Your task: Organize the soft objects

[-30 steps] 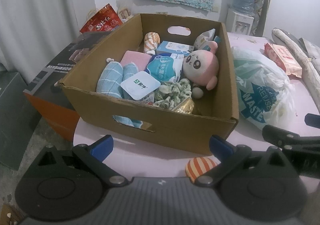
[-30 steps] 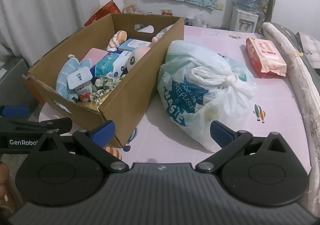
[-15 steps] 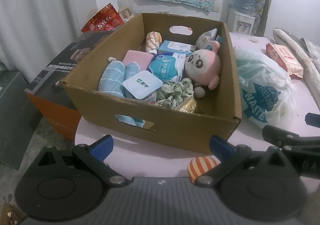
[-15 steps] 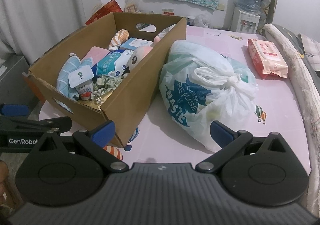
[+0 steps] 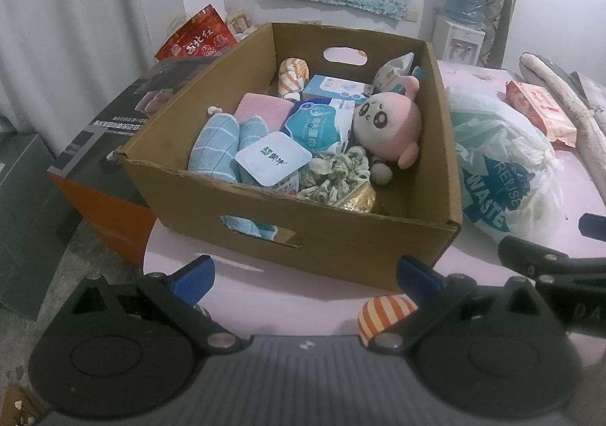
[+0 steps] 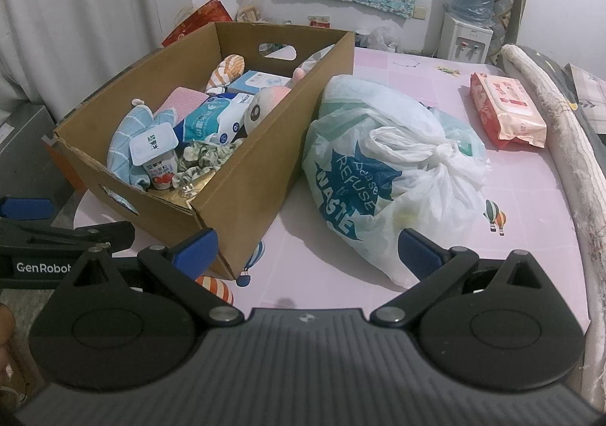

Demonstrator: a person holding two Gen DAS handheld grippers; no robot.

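On the pink table (image 6: 435,85) sits an open cardboard box (image 5: 341,236) packed with soft things: a pink plush doll (image 5: 390,122), a blue striped cloth (image 5: 216,149), a floral scrunchie (image 5: 333,176), tissue packs and a yogurt cup (image 5: 272,160). Only the left wrist view shows the doll's face and the box's near handle slot. Only the right wrist view shows the knot of the white plastic bag (image 6: 378,176), which lies touching the box's side, and the bare table beyond it up to the pink wipes pack (image 6: 507,107). Both grippers, left gripper (image 5: 305,276) and right gripper (image 6: 306,249), hover near the table's front edge with fingers spread wide, holding nothing. Bare table lies between the box and the left gripper.
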